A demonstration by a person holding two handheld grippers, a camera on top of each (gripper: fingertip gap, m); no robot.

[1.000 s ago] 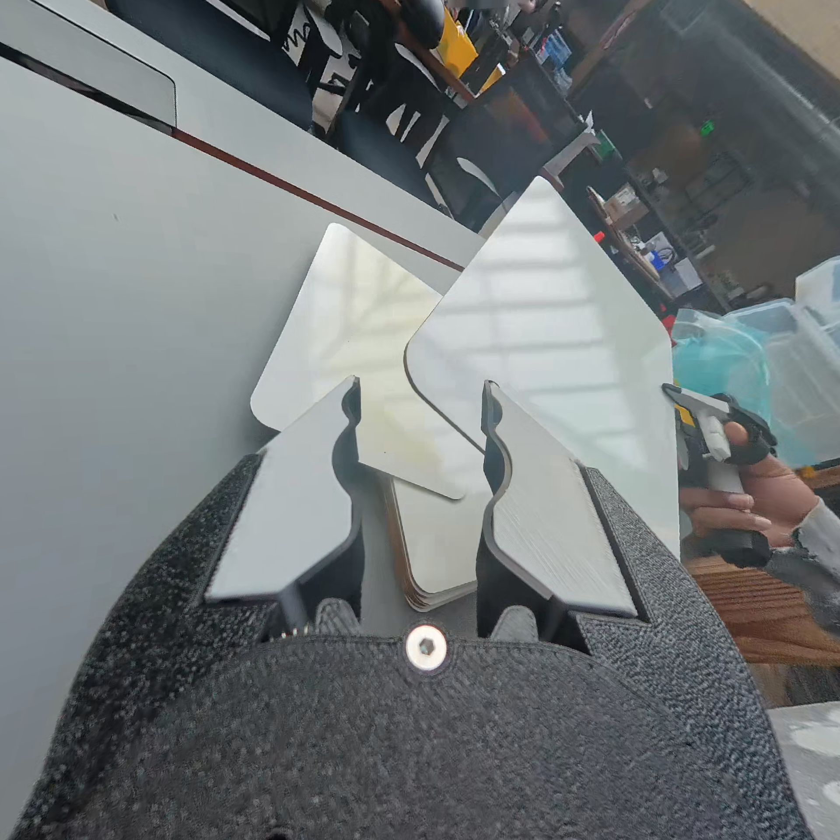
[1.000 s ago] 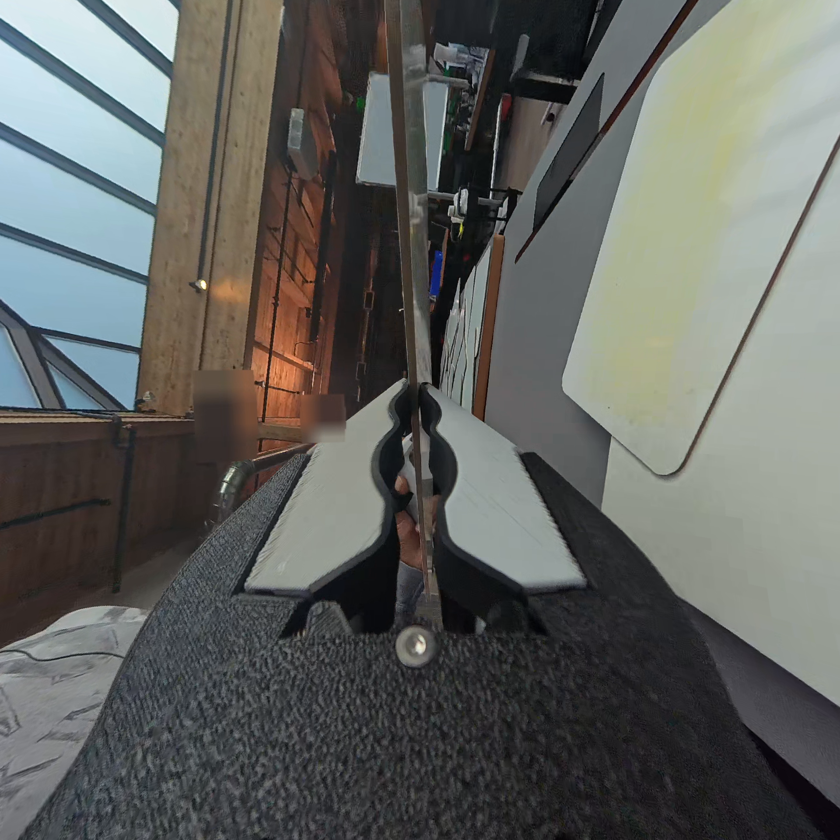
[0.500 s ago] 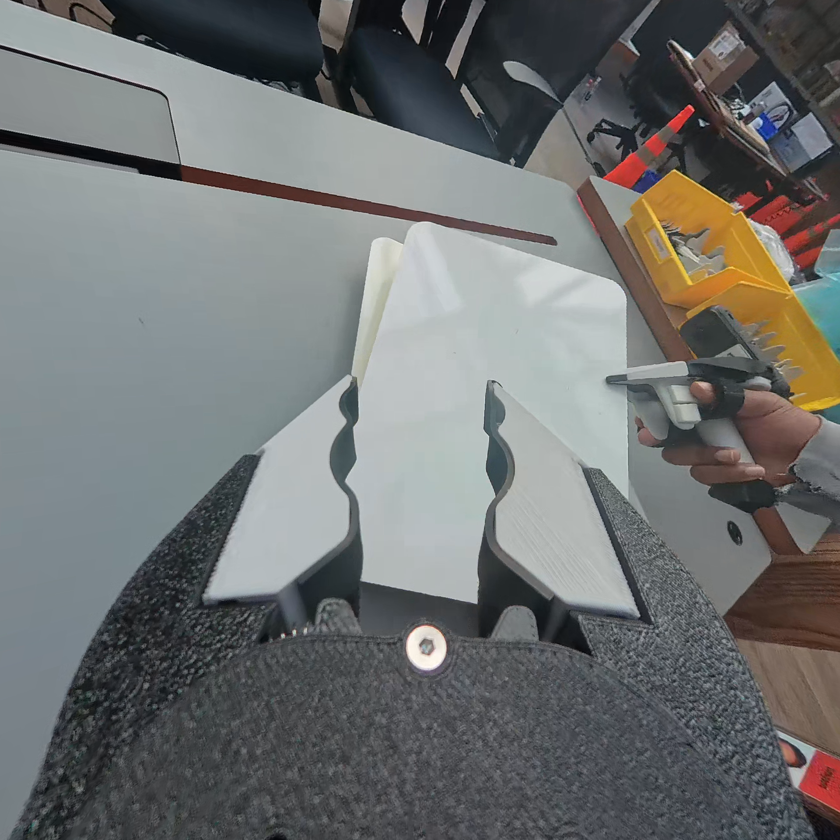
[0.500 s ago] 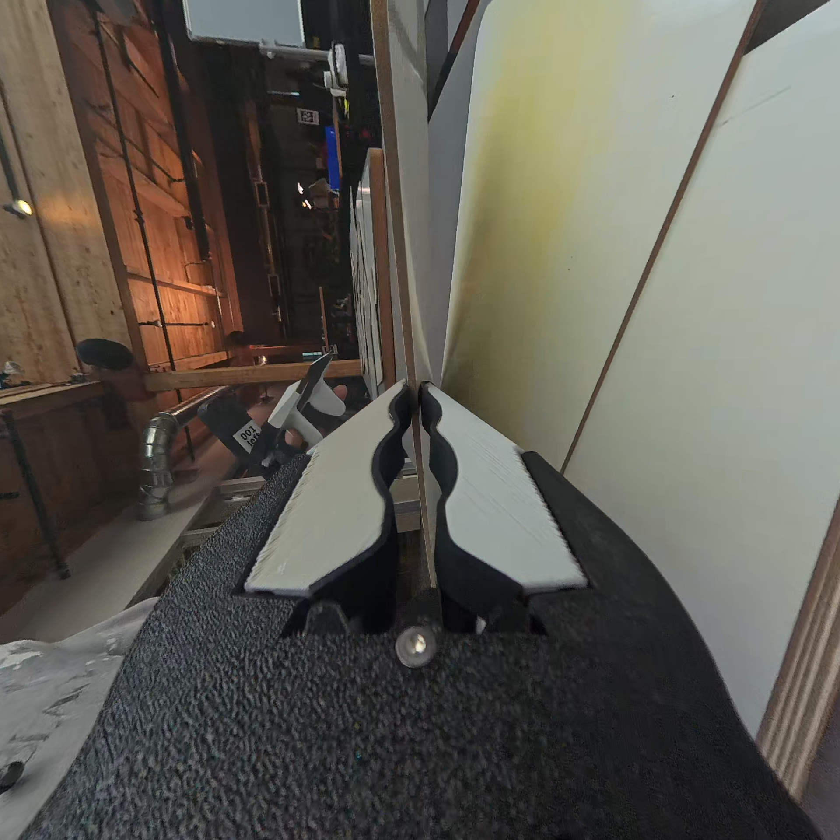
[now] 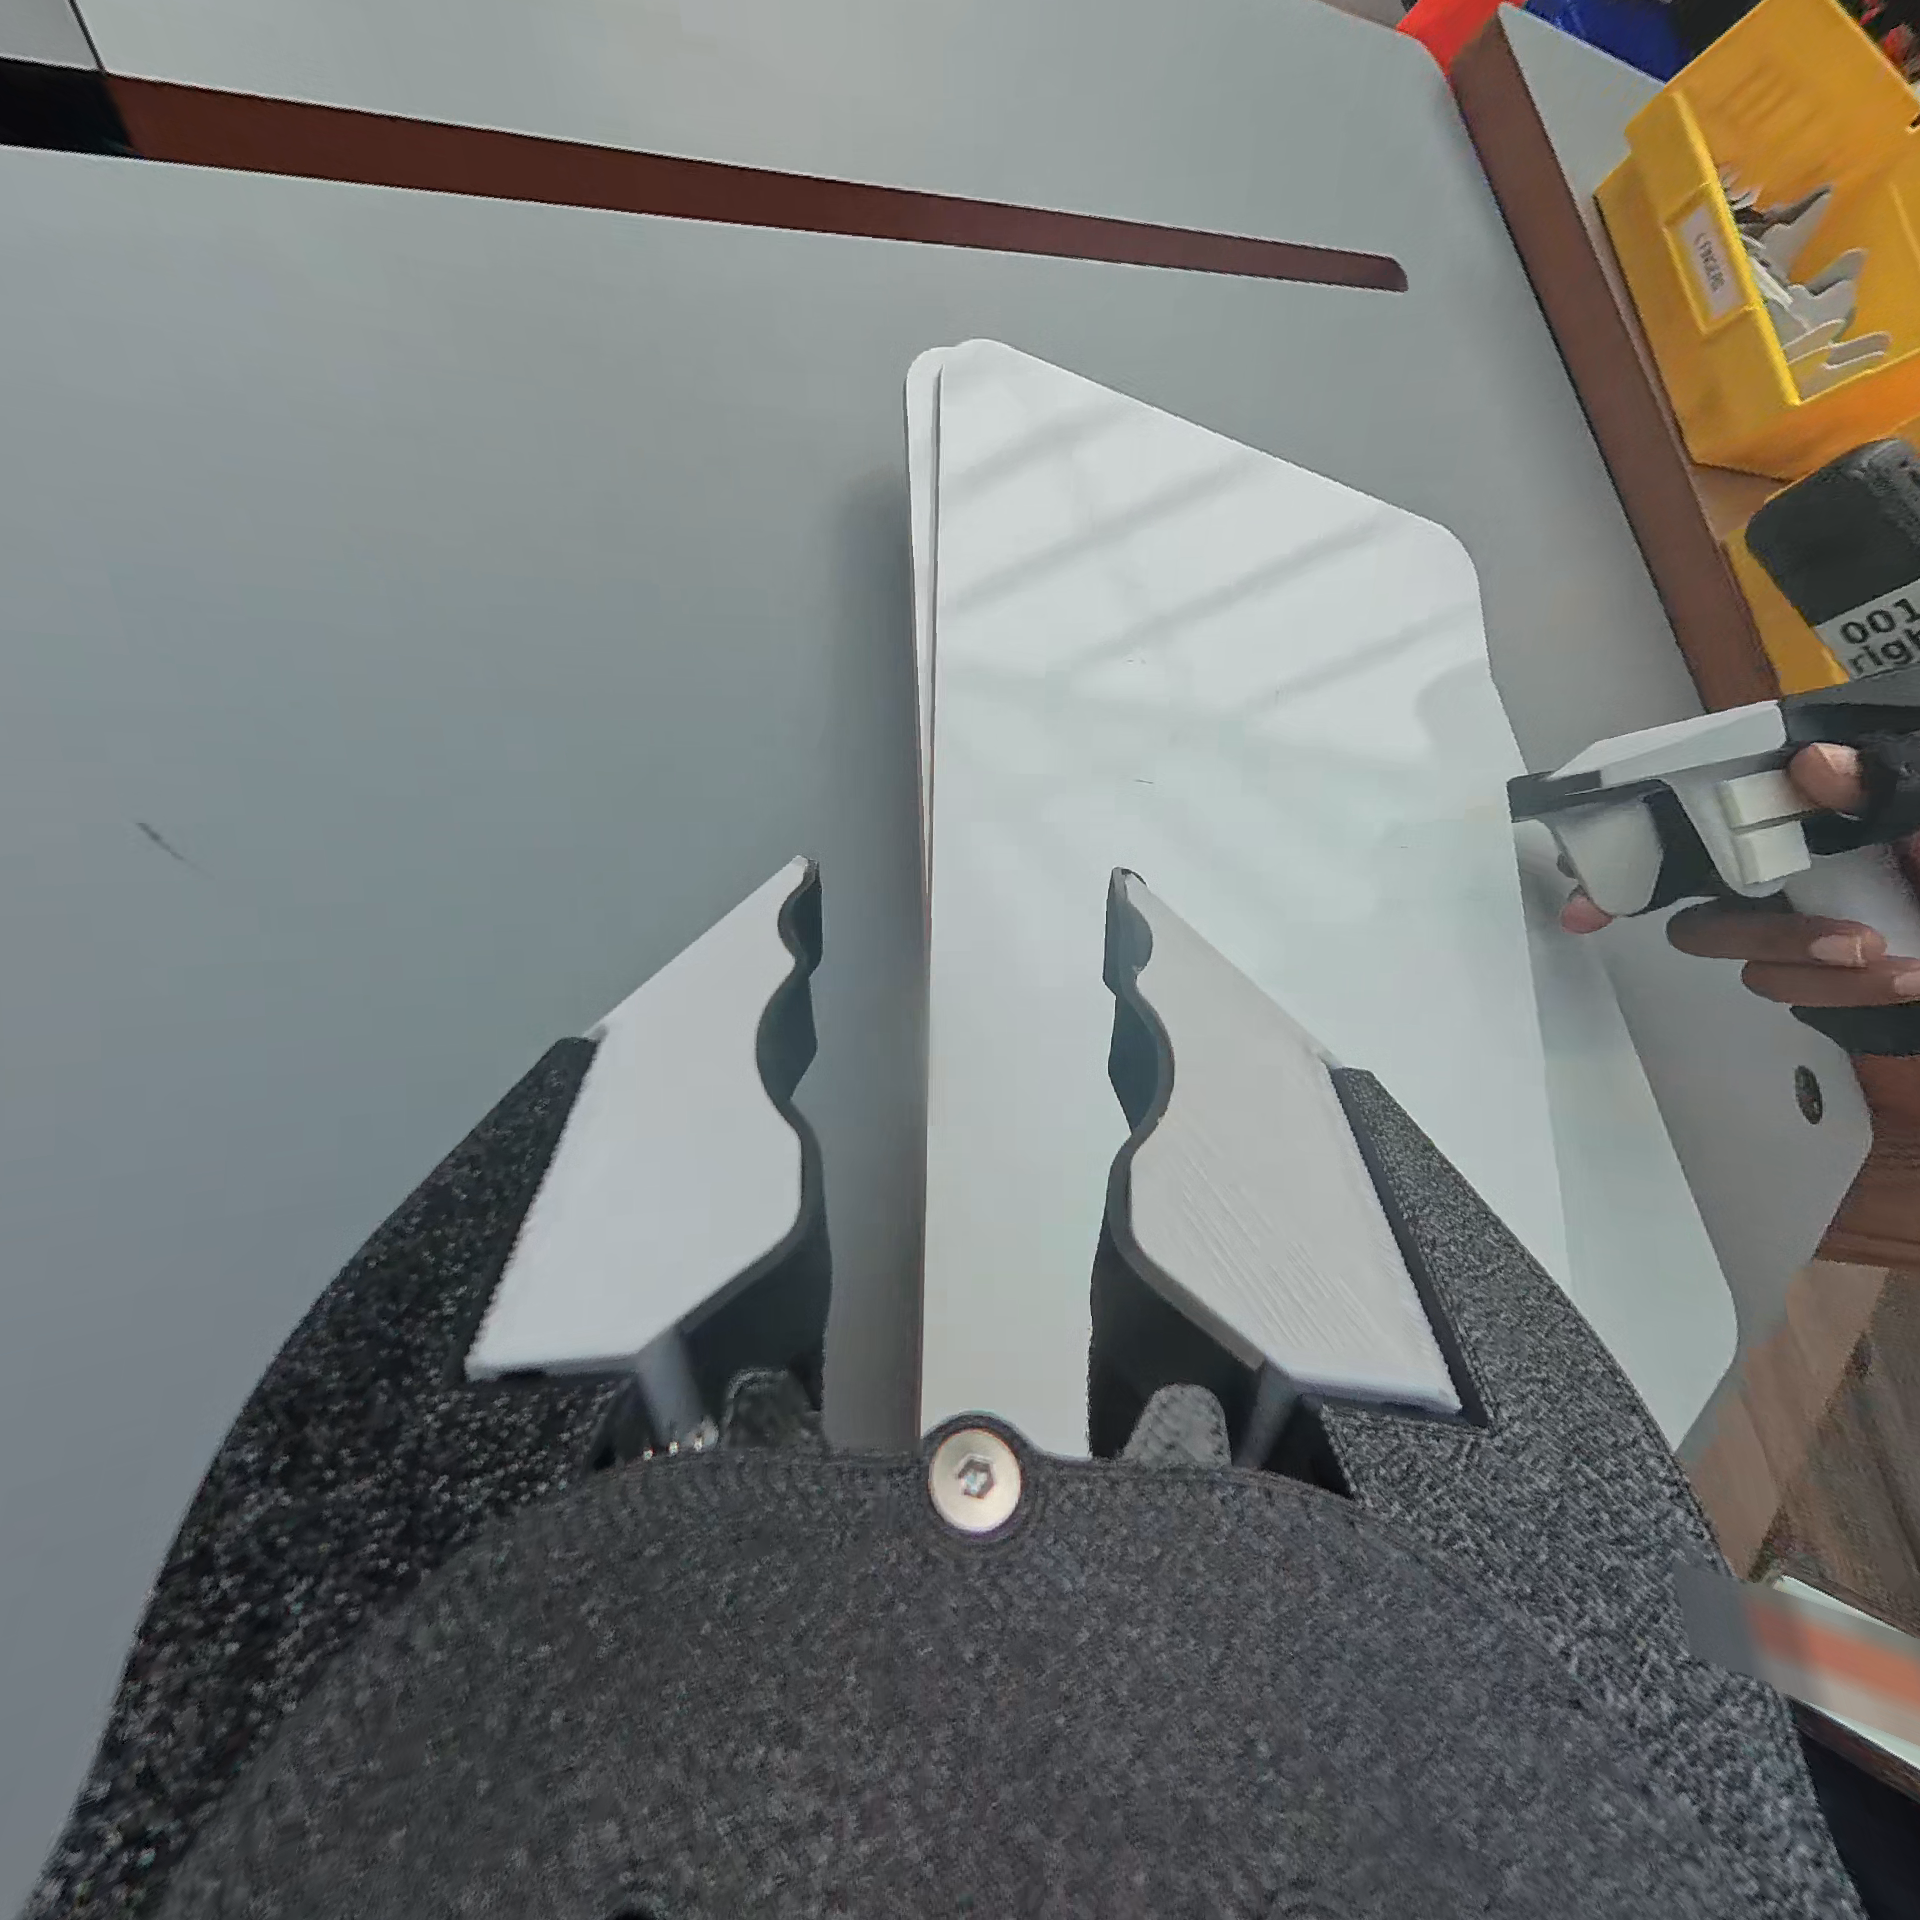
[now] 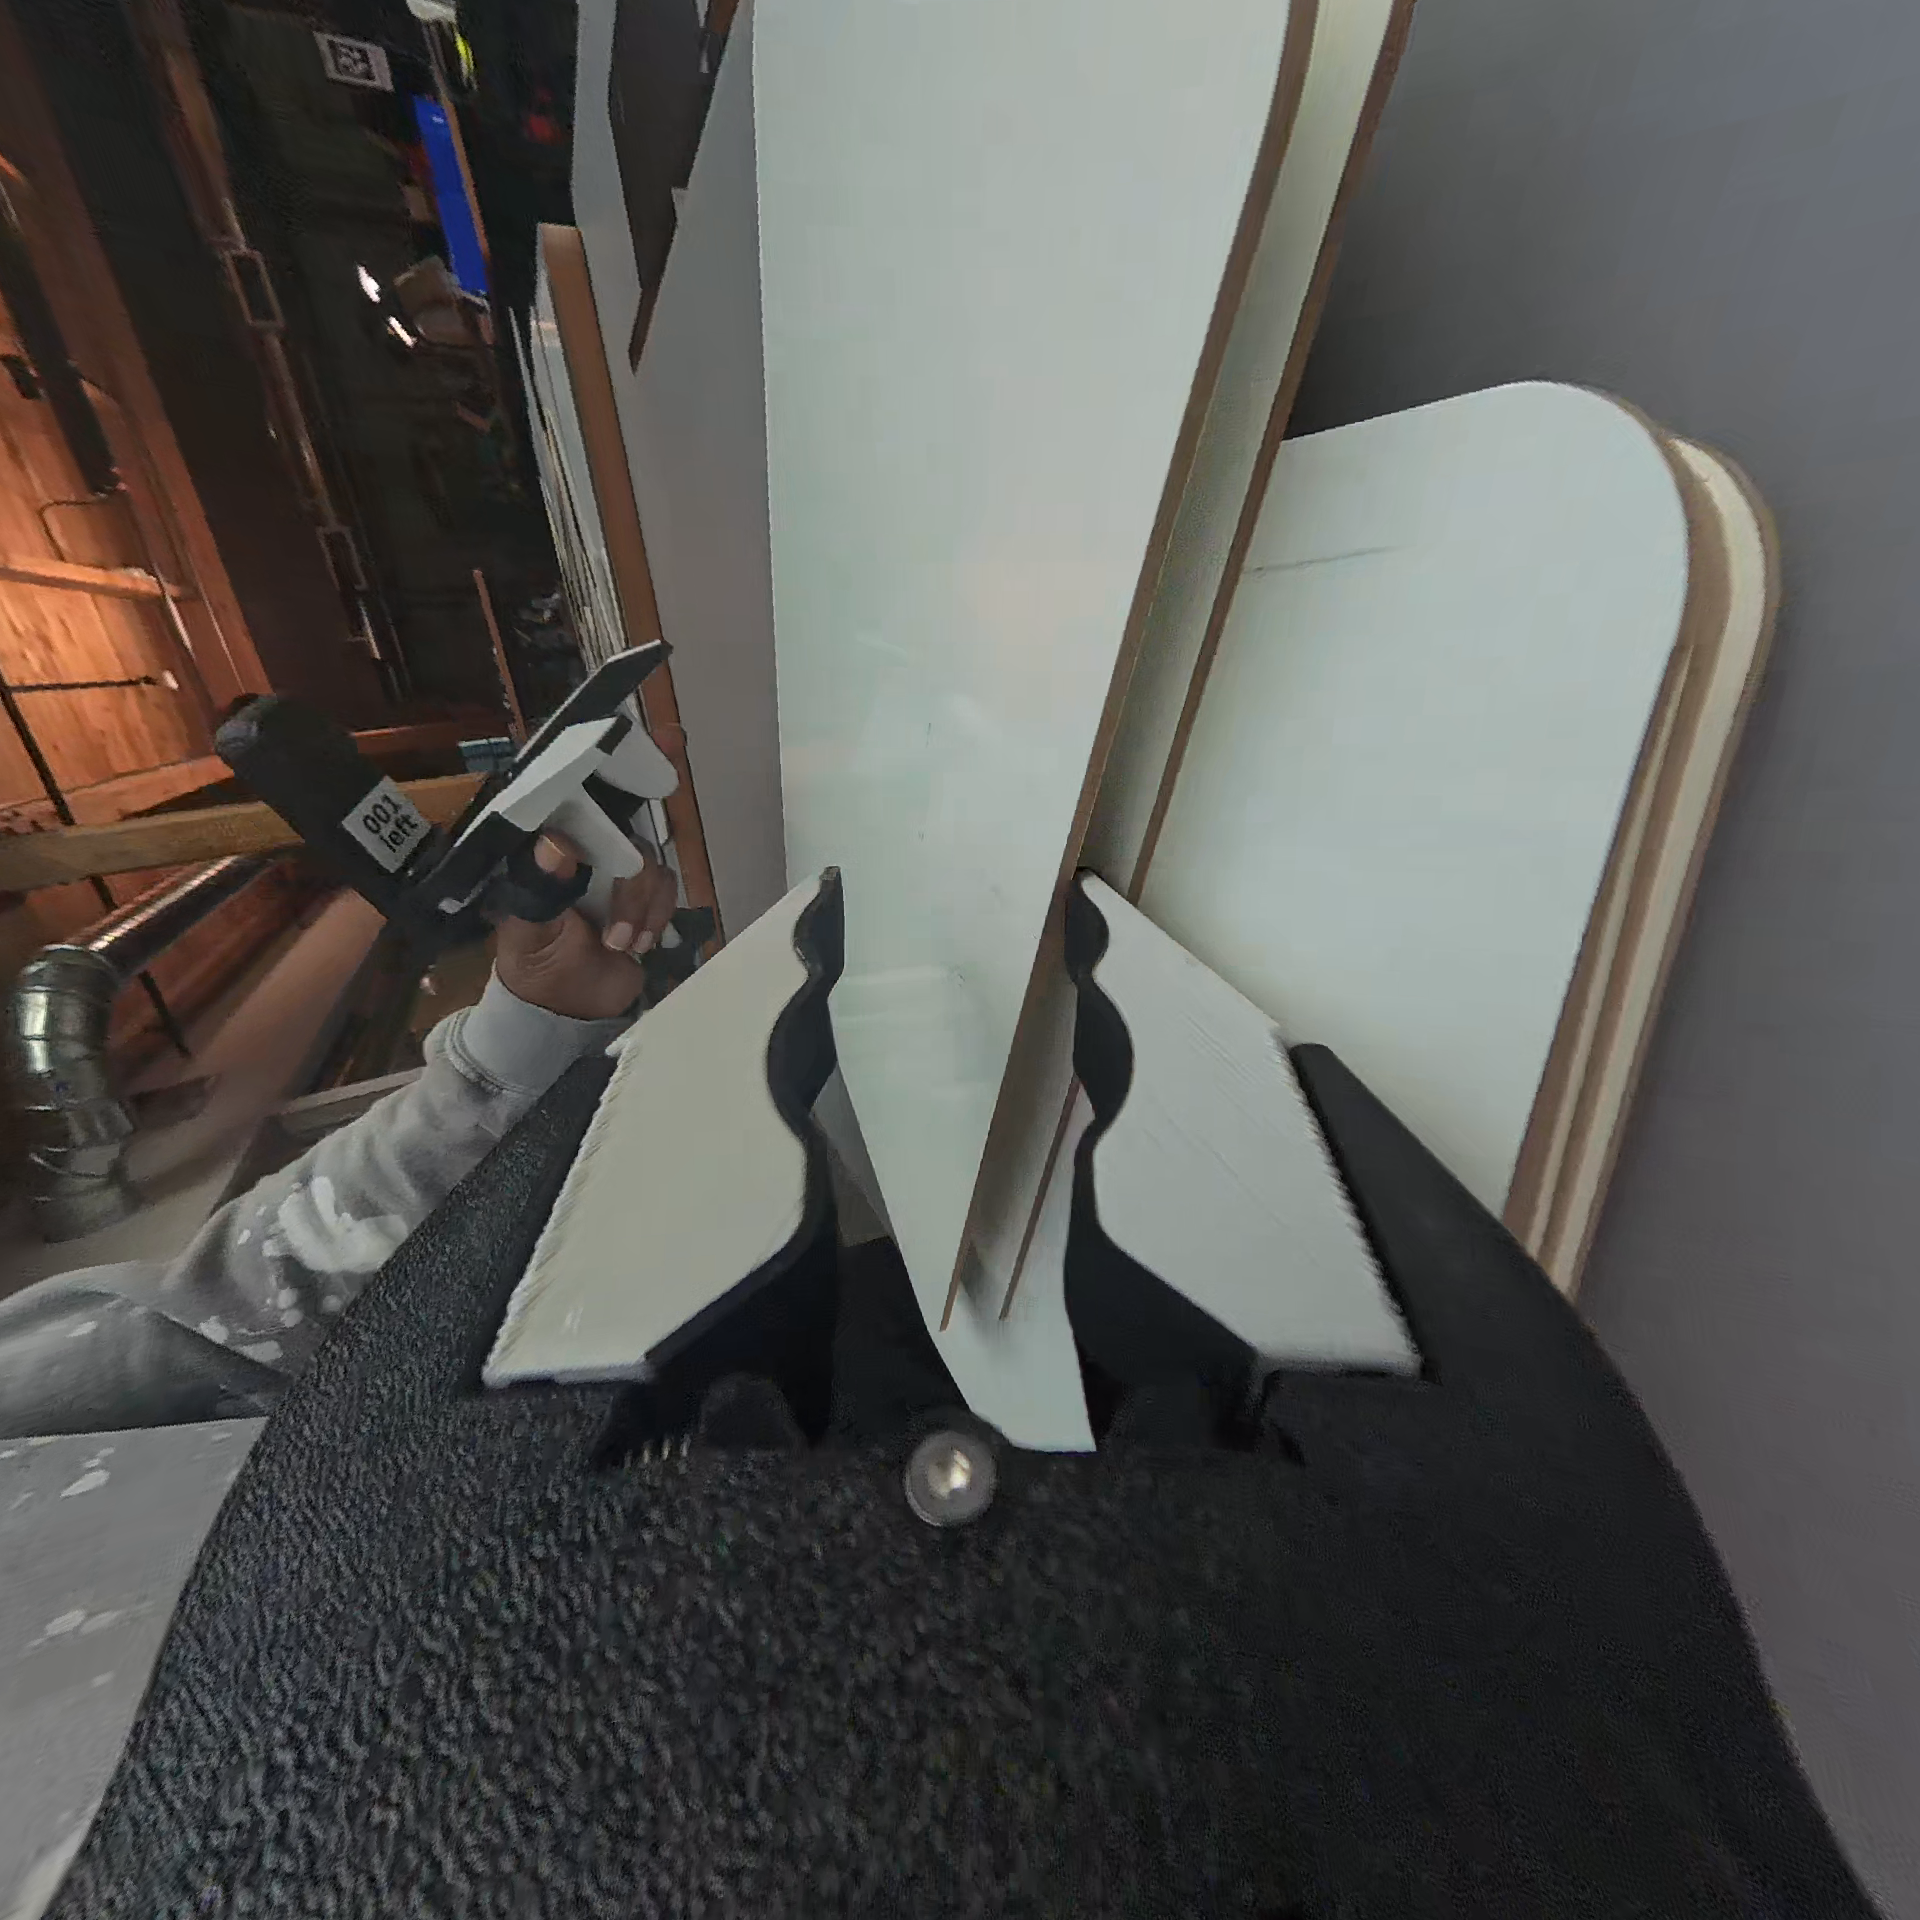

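— Where were the boards?

— A stack of white boards (image 5: pixel 1195 779) lay flat on the grey worktop (image 5: pixel 416 571), near its right edge, the top one almost square with the one beneath. A second, lower stack (image 6: pixel 1455 779) lay just beside it.

— And the left gripper (image 5: pixel 961 883)?

— Its jaws stood wide apart over the near left edge of the stack, gripping nothing.

— The right gripper (image 6: pixel 956 894)?

— Also parted, at the stack's right edge. The top board's brown edge sat between its fingers (image 6: pixel 1195 1122); whether they touched it, I couldn't tell.

— Anything else?

— Yellow bins (image 5: pixel 1787 239) stood on a wooden surface beyond the worktop's right edge.
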